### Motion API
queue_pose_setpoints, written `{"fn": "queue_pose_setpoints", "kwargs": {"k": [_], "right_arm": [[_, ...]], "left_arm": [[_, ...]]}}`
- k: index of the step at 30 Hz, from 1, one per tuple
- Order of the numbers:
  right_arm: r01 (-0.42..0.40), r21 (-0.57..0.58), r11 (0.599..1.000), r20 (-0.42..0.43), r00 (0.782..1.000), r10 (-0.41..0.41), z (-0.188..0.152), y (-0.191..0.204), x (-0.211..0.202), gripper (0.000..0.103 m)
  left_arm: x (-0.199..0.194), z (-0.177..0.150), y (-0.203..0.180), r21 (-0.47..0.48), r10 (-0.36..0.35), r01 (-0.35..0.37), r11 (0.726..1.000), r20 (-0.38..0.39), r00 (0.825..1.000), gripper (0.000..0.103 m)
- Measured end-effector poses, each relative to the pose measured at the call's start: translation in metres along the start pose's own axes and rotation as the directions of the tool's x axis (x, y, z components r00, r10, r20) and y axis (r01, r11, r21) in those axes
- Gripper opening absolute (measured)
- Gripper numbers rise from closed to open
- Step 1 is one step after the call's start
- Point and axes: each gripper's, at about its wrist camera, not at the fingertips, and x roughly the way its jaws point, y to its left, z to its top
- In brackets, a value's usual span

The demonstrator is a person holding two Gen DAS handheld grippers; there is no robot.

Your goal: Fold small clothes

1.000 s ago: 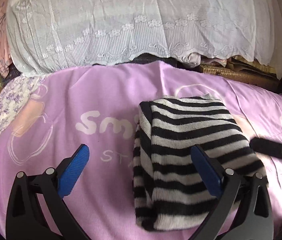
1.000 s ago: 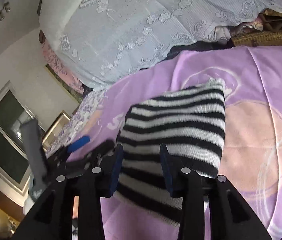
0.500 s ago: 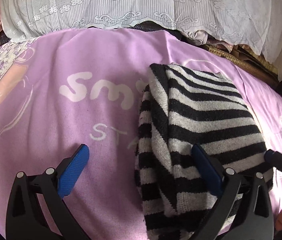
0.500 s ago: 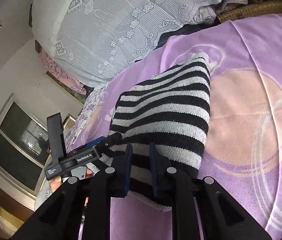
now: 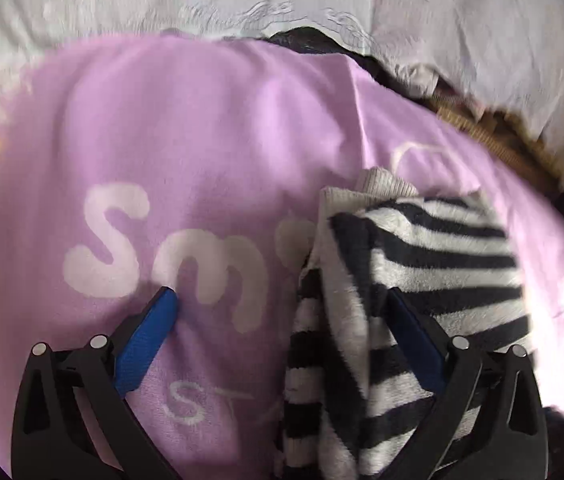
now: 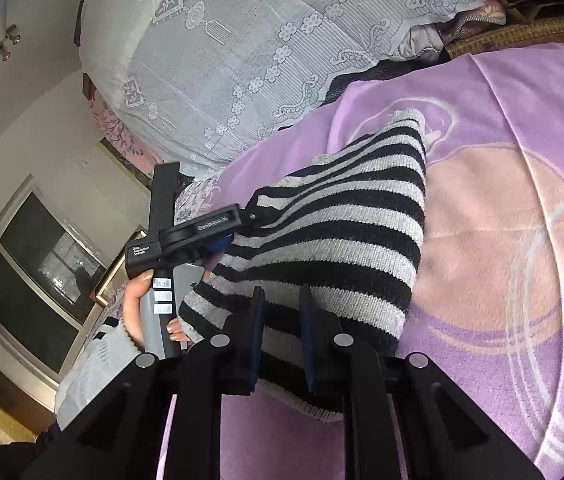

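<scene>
Right gripper [image 6: 279, 336] pinched narrowly on folded striped garment [image 6: 342, 236]; left gripper [image 5: 282, 312] spread wide, gripping nothing. Likely to unfold if tugged across purple blanket [image 5: 209, 140].

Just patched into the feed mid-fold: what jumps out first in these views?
The black-and-white striped knit garment, folded into a thick bundle on the purple blanket, dominates both views. The right gripper is shut on its near edge. The left gripper stands wide open, one blue pad over the white "Sm" lettering, the other against the bundle's left side.
</scene>
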Motion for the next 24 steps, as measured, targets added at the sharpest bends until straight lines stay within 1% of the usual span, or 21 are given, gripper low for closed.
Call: {"fn": "queue_pose_setpoints", "kwargs": {"k": [1,2,3,5,10,11,12,14,15,16,17,18,19,20,21,22,24], "right_arm": [[0.002,-0.004,1.000,0.000,1.000,-0.002,0.000,0.001,0.000,0.017],[0.002,-0.005,1.000,0.001,1.000,-0.002,0.000,0.001,0.000,0.018],[-0.003,-0.005,1.000,0.002,1.000,0.003,0.000,0.001,0.000,0.018],[-0.011,0.000,1.000,0.004,1.000,0.011,0.000,-0.001,-0.001,0.019],[-0.047,0.037,0.998,0.006,0.999,0.047,0.000,-0.007,-0.002,0.019],[-0.053,0.042,0.998,0.006,0.999,0.053,0.000,-0.008,-0.002,0.019],[-0.058,0.046,0.997,0.006,0.998,0.058,0.000,-0.009,-0.002,0.019],[-0.064,0.050,0.997,0.009,0.998,0.063,0.000,-0.009,-0.002,0.019],[-0.071,0.054,0.996,0.008,0.997,0.070,0.000,-0.010,-0.002,0.019],[-0.077,0.057,0.995,0.014,0.997,0.076,0.000,-0.010,-0.003,0.021],[-0.089,0.063,0.994,0.022,0.996,0.087,0.000,-0.011,-0.003,0.023],[-0.116,0.072,0.991,0.033,0.993,0.114,-0.001,-0.012,-0.004,0.035],[-0.182,0.079,0.980,0.051,0.983,0.179,-0.001,-0.014,-0.005,0.060],[-0.285,0.066,0.956,0.065,0.957,0.281,-0.001,-0.014,-0.006,0.078],[-0.364,0.051,0.930,0.077,0.930,0.359,0.001,-0.012,-0.007,0.100],[-0.363,0.035,0.931,0.081,0.930,0.359,0.001,-0.009,-0.010,0.100],[-0.274,-0.006,0.962,0.088,0.958,0.273,0.003,-0.002,-0.015,0.100]], "left_arm": [[-0.005,0.001,0.003,-0.015,-0.015,0.015,1.000,0.002,1.000,0.099],[-0.010,0.001,0.004,-0.016,-0.006,0.006,1.000,0.013,1.000,0.099],[-0.018,-0.003,0.004,-0.015,0.035,-0.035,0.999,0.035,0.999,0.099],[-0.029,-0.011,0.001,-0.003,0.052,-0.051,0.999,0.050,0.997,0.098],[-0.072,-0.036,-0.024,0.100,-0.038,0.029,0.995,0.086,0.996,0.098],[-0.075,-0.040,-0.028,0.119,-0.041,0.031,0.992,0.081,0.996,0.098],[-0.073,-0.046,-0.034,0.145,-0.025,0.015,0.989,0.063,0.998,0.098],[-0.055,-0.059,-0.038,0.174,0.049,-0.048,0.984,0.001,0.999,0.099],[-0.043,-0.066,-0.035,0.166,0.063,-0.057,0.984,-0.031,0.998,0.099],[-0.042,-0.068,-0.029,0.124,0.034,-0.031,0.992,-0.024,0.999,0.099],[-0.045,-0.067,-0.026,0.093,0.016,-0.013,0.996,-0.032,0.999,0.099],[-0.050,-0.067,-0.025,0.085,0.007,-0.004,0.996,-0.032,0.999,0.099],[-0.055,-0.069,-0.024,0.080,-0.004,0.006,0.997,-0.021,1.000,0.098],[-0.060,-0.072,-0.024,0.075,-0.015,0.016,0.997,-0.012,1.000,0.098],[-0.064,-0.076,-0.024,0.071,-0.031,0.032,0.997,-0.009,0.999,0.098],[-0.067,-0.078,-0.025,0.071,-0.045,0.045,0.996,-0.005,0.999,0.098],[-0.073,-0.081,-0.029,0.079,-0.063,0.061,0.995,0.018,0.998,0.098]]}}
